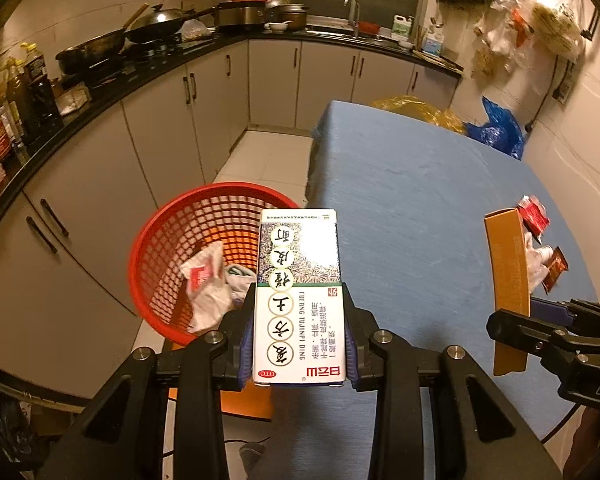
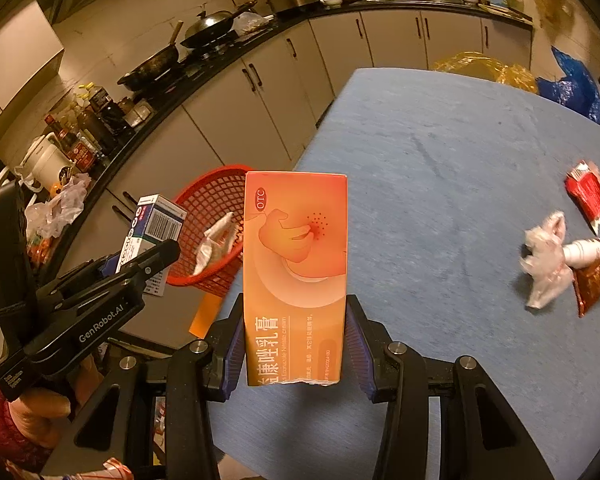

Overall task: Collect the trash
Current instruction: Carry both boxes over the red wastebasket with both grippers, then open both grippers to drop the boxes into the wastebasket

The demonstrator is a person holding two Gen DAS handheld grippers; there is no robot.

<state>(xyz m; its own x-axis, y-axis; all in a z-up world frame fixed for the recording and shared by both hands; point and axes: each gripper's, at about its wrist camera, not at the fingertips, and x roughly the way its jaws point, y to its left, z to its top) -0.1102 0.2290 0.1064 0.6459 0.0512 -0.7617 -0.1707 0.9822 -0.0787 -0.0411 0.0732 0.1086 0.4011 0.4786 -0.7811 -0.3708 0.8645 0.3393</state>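
My left gripper (image 1: pixel 299 340) is shut on a white medicine box (image 1: pixel 299 292) and holds it over the table's left edge, next to the red basket (image 1: pixel 156 240) on the floor. The basket holds crumpled white wrappers (image 1: pixel 206 284). My right gripper (image 2: pixel 296 344) is shut on an orange cream box (image 2: pixel 296 272) above the blue table (image 2: pixel 440 168). The orange box also shows in the left wrist view (image 1: pixel 508 272). The white box also shows in the right wrist view (image 2: pixel 152 232). Loose trash lies at the table's right: a red packet (image 2: pixel 588 192), a crumpled white wrapper (image 2: pixel 544 260), a small white bottle (image 2: pixel 584 250), a brown sachet (image 2: pixel 596 276).
A kitchen counter (image 1: pixel 112 88) with woks, bottles and pots runs along the left and back, with cabinets below. Yellow (image 1: pixel 416 110) and blue plastic bags (image 1: pixel 496 128) sit at the table's far end. An orange stool (image 1: pixel 240 400) stands under the basket's near side.
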